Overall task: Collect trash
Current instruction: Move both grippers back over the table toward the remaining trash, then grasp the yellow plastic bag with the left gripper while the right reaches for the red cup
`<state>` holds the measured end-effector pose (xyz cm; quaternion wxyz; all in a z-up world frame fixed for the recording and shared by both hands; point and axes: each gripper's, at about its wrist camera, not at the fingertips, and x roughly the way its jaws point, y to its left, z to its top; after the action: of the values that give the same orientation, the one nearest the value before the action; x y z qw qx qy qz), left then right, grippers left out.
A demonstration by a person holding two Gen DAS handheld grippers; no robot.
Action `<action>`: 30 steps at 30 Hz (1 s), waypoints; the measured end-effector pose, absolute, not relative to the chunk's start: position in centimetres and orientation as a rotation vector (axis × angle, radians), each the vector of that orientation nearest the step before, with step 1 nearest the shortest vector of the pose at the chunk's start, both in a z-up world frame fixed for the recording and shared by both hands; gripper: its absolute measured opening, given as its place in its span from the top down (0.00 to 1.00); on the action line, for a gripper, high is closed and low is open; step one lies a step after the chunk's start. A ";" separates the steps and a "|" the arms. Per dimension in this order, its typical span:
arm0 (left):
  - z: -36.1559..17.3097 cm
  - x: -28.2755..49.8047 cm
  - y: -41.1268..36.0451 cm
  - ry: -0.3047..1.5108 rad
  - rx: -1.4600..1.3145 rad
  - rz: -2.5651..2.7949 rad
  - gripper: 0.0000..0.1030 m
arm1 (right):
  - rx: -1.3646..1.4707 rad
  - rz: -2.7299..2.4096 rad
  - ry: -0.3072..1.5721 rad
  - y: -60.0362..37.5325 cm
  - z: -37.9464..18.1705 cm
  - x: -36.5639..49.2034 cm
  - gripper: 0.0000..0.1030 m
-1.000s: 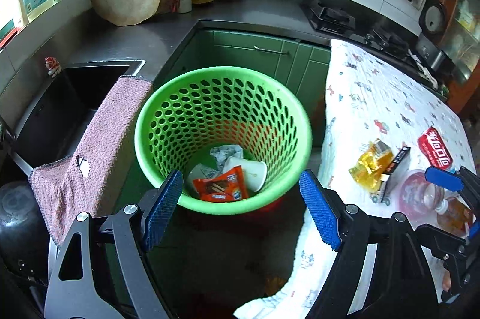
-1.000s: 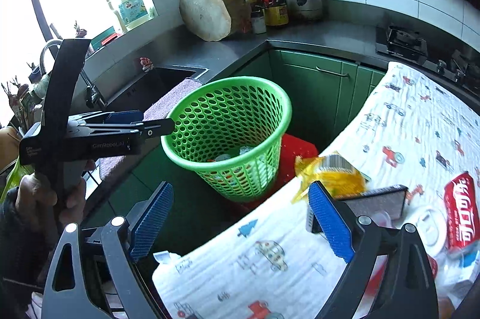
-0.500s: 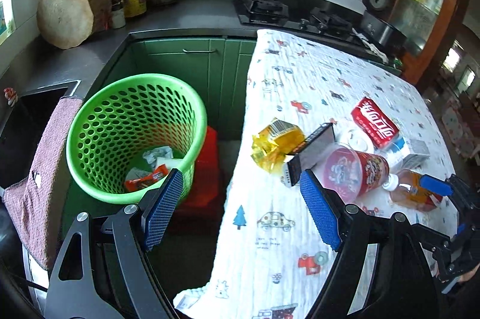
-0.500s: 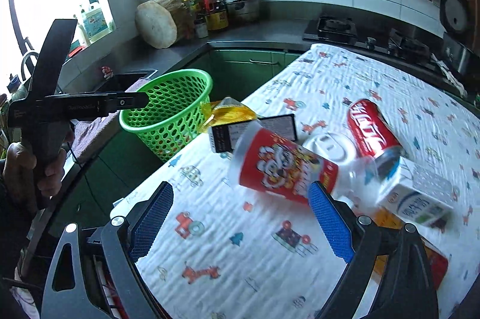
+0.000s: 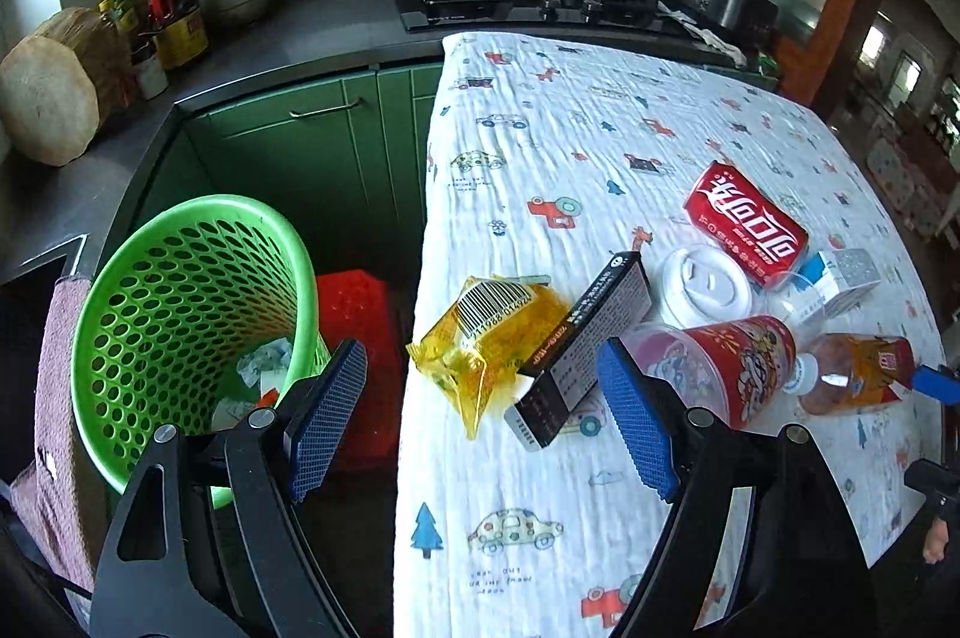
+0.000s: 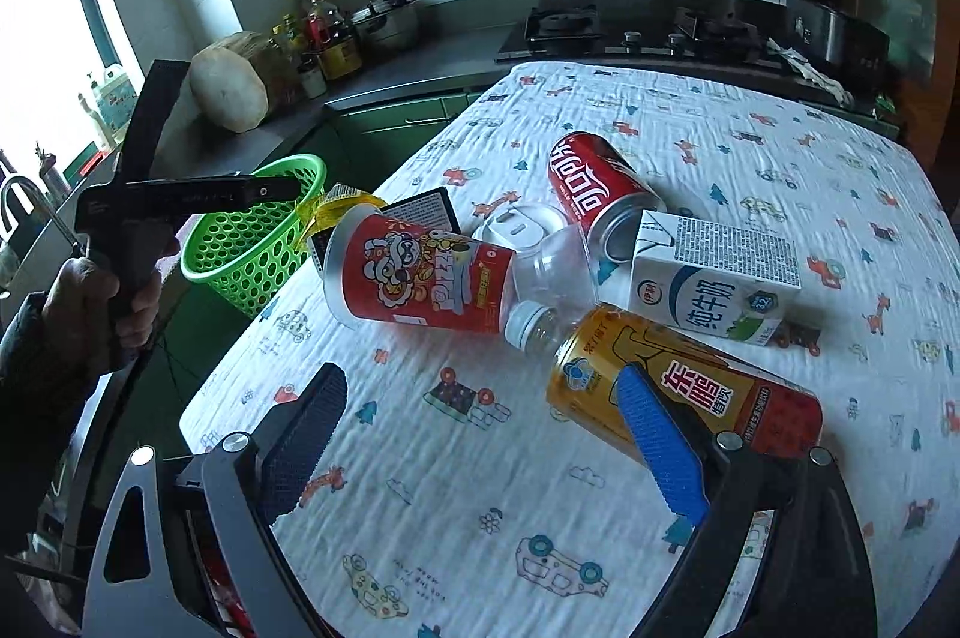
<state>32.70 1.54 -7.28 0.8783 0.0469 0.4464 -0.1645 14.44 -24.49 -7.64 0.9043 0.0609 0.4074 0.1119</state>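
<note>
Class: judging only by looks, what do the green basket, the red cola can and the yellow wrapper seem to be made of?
Green basket: likely moulded plastic, glossy, regularly perforated walls.
Red cola can: probably aluminium, printed skin with a bare silvery end.
Yellow wrapper: seemingly thin translucent plastic film, crinkled and shiny.

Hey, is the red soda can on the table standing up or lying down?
Lying down. The red soda can rests on its side on the tablecloth, open end facing the camera.

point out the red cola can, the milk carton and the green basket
red cola can [image 6: 594, 185], right wrist view, on its printed red side
milk carton [image 6: 714, 290], right wrist view, on its white front face
green basket [image 5: 180, 278], left wrist view, on its perforated inner wall
</note>
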 end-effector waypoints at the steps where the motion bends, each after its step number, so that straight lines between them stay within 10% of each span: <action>1: -7.7 33.4 1.4 0.940 0.102 -0.348 0.25 | 0.128 0.229 0.842 -24.5 -7.6 14.5 0.14; 8: -10.6 37.1 0.8 1.025 0.114 -0.380 0.25 | 0.093 0.255 0.851 -23.3 -7.5 16.1 0.14; 23: -12.2 37.5 0.1 1.065 0.090 -0.499 0.74 | -0.233 0.480 0.944 -17.7 -9.2 22.6 0.14; 30: -11.9 37.0 0.5 1.053 0.083 -0.508 0.81 | -0.491 0.571 0.985 -14.5 -11.3 24.8 0.13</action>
<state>37.01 0.52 -11.90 0.8331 0.0391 0.4968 -0.2399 24.79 -14.48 -11.30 0.8139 -0.2303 0.4615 0.2676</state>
